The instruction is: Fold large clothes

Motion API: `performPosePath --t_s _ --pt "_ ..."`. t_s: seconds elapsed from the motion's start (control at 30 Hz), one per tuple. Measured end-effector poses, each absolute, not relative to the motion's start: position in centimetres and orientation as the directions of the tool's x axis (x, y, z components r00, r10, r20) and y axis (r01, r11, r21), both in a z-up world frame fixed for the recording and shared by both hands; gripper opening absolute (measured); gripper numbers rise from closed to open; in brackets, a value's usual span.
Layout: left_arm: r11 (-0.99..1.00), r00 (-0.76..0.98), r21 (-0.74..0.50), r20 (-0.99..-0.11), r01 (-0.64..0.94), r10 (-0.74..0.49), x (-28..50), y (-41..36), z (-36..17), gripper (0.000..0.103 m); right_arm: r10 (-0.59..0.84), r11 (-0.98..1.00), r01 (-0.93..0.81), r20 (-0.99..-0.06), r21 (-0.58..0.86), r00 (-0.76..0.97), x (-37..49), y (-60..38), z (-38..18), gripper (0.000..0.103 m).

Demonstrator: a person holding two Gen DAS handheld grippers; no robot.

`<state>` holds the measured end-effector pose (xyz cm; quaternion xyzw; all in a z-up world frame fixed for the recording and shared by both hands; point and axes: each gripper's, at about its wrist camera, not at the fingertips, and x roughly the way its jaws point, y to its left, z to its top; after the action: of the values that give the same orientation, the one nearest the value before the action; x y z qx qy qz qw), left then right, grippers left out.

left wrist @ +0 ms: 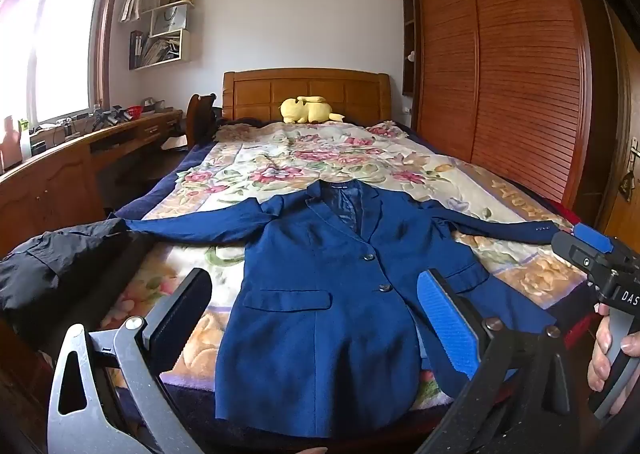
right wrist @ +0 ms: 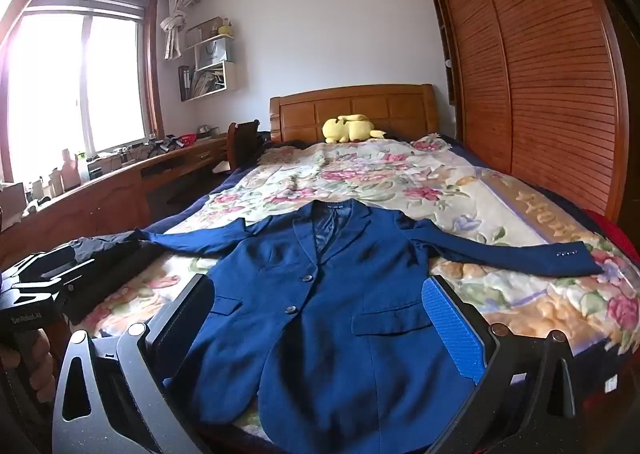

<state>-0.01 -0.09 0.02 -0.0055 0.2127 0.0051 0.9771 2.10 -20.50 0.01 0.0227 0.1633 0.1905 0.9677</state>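
Both my tongs are spread wide and grip nothing: the left gripper (left wrist: 316, 318) and right gripper (right wrist: 320, 330) hover over the hem of the blazer (left wrist: 320, 294). It lies flat, front up and buttoned, sleeves stretched out, on the floral blanket (left wrist: 304, 157). A black garment (left wrist: 52, 266) lies at its left sleeve. Farther back, a yellow plush (left wrist: 306, 109) rests by the headboard (left wrist: 308, 91).

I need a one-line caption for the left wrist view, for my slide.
Open left gripper faces a blue blazer spread flat, sleeves out, on the floral bed.
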Motion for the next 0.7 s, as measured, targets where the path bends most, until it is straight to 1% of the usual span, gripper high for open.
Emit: performPosePath --t_s 0.13,0.17,0.7 --pt "1.000 0.910 -0.009 -0.415 -0.010 0.005 0.0 -0.6 0.0 0.103 0.379 0.925 -0.363 -0.307 0.111 0.873 2.0 -20.5 0.0 0.103" --pt "0.999 0.912 -0.039 -0.410 -0.012 -0.006 -0.1 0.1 0.0 0.103 0.379 0.925 -0.363 -0.306 0.111 0.873 2.0 -20.5 0.0 0.103" --pt "0.999 0.912 -0.035 -0.411 -0.020 0.004 -0.2 1.0 0.3 0.103 0.373 0.927 -0.363 -0.306 0.091 0.876 2.0 -20.4 0.1 0.103"
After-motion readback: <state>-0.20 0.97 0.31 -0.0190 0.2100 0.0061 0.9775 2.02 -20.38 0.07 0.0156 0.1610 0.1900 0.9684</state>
